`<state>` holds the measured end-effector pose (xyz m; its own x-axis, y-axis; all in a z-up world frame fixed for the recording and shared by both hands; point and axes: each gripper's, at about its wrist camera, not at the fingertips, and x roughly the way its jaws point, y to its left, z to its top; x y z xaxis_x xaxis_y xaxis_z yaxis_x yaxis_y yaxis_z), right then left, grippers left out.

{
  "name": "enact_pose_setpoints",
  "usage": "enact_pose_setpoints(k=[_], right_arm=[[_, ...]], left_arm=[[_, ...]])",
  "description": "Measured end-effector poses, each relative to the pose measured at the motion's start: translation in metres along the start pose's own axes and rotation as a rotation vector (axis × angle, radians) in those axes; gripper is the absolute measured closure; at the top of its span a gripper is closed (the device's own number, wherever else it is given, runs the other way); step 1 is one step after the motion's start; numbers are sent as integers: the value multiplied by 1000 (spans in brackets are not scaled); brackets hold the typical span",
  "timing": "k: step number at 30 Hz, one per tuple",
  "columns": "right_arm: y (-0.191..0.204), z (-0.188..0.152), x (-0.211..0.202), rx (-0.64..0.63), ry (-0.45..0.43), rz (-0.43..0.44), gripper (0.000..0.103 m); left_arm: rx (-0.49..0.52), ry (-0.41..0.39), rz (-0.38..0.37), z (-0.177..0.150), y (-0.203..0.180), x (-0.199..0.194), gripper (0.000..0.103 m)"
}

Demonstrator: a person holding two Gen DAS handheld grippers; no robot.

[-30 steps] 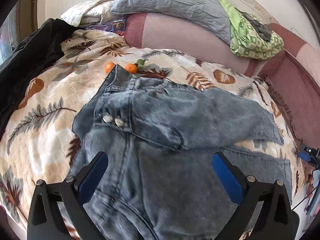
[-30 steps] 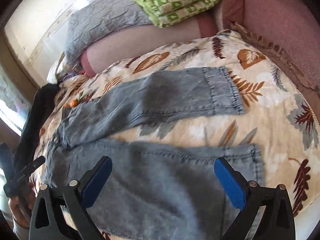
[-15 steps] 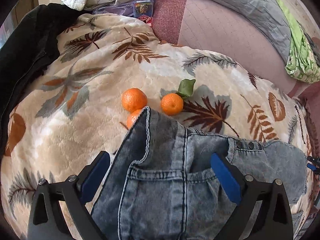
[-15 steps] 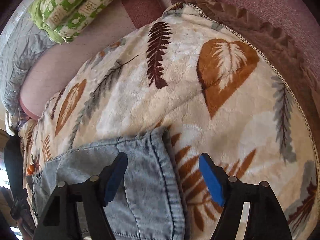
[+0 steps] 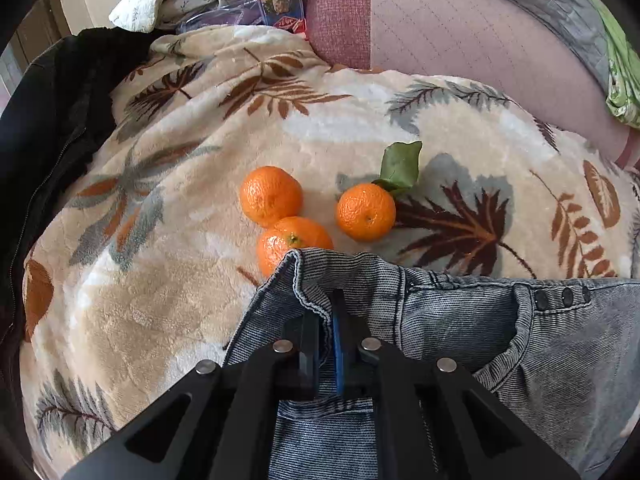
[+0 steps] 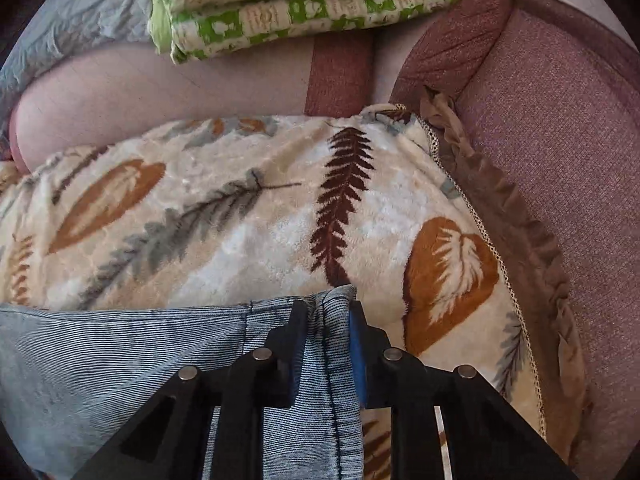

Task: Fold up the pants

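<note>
Jeans (image 5: 460,320) on the leaf-print blanket (image 5: 180,280): we clamp the waistband corner in the left gripper (image 5: 326,320), beside three mandarins (image 5: 272,196), and the far leg's hem in the right gripper (image 6: 328,320), presumably to fold one leg over the other.

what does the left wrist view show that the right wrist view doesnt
Only the left wrist view: three tangerines beside the waistband, a black jacket, and the left tongs shut on the jeans at the waist.
Only the right wrist view: a green patterned quilt and the right tongs shut on a leg hem.
Both: the jeans, the leaf-print blanket and the pink sofa back.
</note>
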<state>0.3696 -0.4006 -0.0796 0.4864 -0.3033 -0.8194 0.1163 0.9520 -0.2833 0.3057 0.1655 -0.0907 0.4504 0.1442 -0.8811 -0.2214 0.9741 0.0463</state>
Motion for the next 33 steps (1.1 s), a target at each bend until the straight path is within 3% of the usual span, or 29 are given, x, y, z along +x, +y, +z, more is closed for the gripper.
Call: enact_pose_setpoints(k=[2, 4, 5, 6, 9, 12, 15, 17, 19, 22, 24, 25, 27, 29, 31, 33], right_arm=[[1, -12, 12, -17, 36, -18, 62], [-18, -16, -5, 66, 7, 55, 46], [-32, -20, -14, 126, 13, 136, 29], [-49, -27, -27, 179, 13, 189, 27], [-98, -69, -69, 290, 29, 297, 27], [-132, -141, -101, 371, 142, 461, 27], [-133, -220, -110, 369, 297, 536, 27], [-129, -248, -110, 366, 317, 555, 28], [-124, -255, -111, 393, 285, 591, 32], [-105, -244, -112, 353, 249, 587, 39], [-83, -237, -109, 243, 277, 521, 73], [-75, -236, -110, 190, 282, 471, 78], [-64, -229, -117, 114, 274, 418, 85], [-56, -217, -135, 12, 195, 282, 85], [-54, -199, -147, -26, 134, 227, 86], [-46, -180, -151, -91, 58, 119, 86]], left_arm=[[39, -2, 39, -2, -6, -5, 91], [86, -5, 94, -3, -8, -17, 63], [98, -31, 96, -5, -6, -28, 41], [96, -72, 90, -10, 0, -42, 33], [92, -136, 45, -35, 24, -85, 33], [115, -118, 12, -78, 46, -114, 31], [161, -45, 12, -128, 60, -120, 31], [177, -9, 24, -155, 67, -115, 31], [169, 28, 26, -173, 72, -109, 31], [141, 41, -5, -187, 74, -108, 31], [131, 41, -3, -191, 73, -108, 31], [129, 43, 1, -193, 72, -107, 30], [116, 42, -1, -194, 73, -106, 30], [106, 45, -4, -195, 75, -107, 29], [101, 48, 3, -195, 75, -106, 28], [103, 48, 17, -196, 73, -106, 26]])
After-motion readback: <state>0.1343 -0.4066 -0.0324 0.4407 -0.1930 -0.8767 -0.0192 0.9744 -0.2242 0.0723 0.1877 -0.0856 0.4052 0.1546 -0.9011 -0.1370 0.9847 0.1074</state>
